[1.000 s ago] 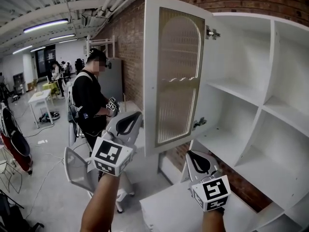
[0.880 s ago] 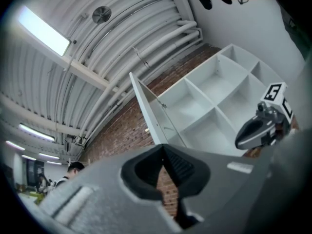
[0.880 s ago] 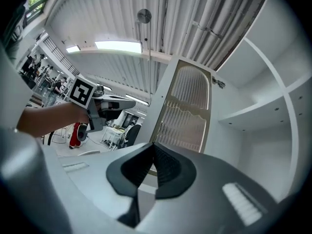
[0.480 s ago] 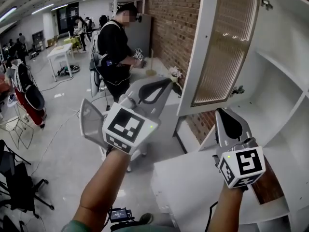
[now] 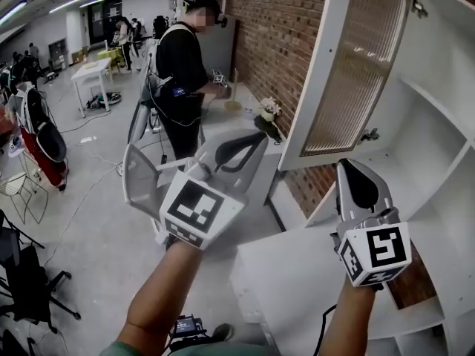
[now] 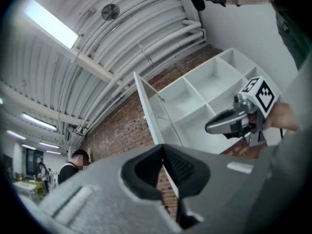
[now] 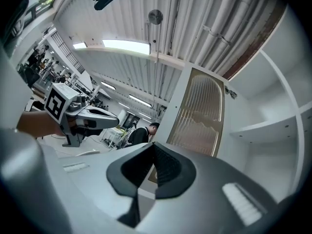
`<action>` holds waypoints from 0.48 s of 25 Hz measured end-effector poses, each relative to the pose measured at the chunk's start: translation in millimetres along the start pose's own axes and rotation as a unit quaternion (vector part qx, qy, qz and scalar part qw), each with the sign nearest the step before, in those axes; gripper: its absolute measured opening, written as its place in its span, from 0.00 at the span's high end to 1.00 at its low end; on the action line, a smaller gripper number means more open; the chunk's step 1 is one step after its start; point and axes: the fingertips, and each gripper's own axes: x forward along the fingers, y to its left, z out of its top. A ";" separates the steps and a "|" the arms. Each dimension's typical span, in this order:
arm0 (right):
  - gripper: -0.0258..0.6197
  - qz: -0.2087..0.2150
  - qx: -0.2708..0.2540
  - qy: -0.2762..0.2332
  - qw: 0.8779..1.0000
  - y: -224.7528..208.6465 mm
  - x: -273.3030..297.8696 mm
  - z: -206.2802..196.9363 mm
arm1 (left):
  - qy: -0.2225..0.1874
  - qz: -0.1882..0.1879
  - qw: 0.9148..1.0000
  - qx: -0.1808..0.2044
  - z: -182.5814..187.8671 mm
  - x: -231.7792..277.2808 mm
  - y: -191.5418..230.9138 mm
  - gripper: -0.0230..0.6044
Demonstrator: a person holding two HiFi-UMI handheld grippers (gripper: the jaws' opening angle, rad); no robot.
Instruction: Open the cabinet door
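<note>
The cabinet door (image 5: 356, 65) stands swung wide open, out from the white cabinet (image 5: 445, 147), hinged along its right edge. Its long axis runs up and down, and its ribbed arched pane faces the room. It hangs at the upper right of the head view, above both claws. Both forearms reach forward and upward, with the marker cubes facing the person. The left claw (image 5: 258, 136) points up and to the right toward the door's lower edge, apart from it, its jaws pressed together on nothing. The right claw (image 5: 349, 166) points up beneath the door's lower corner, likewise closed and empty.
</note>
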 end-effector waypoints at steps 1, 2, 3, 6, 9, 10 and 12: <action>0.95 0.001 -0.003 0.002 1.000 5.2 -3.2 2.1 | -0.001 -0.001 1.000 0.000 1.5 -5.6 -1.9 0.96; 0.95 0.001 -0.005 0.004 1.000 9.1 -5.8 3.9 | -0.003 -0.002 1.000 0.000 2.9 -9.7 -3.3 0.96; 0.95 0.000 -0.007 0.006 1.000 11.4 -8.2 5.3 | -0.005 -0.003 1.000 0.000 4.0 -12.5 -4.5 0.96; 0.95 -0.008 -0.010 0.010 1.000 12.4 -14.6 7.8 | -0.012 -0.007 1.000 -0.004 6.1 -14.4 -7.9 0.96; 0.95 -0.014 -0.010 0.014 1.000 4.4 -19.5 7.9 | -0.015 -0.013 1.000 -0.006 8.7 -7.8 -14.5 0.96; 0.95 -0.016 -0.010 0.016 1.000 1.5 -22.0 8.0 | -0.015 -0.015 1.000 -0.006 9.8 -5.7 -17.5 0.96; 0.95 -0.020 -0.011 0.018 1.000 -2.9 -27.7 8.4 | -0.016 -0.019 1.000 -0.006 11.8 -2.7 -23.4 0.96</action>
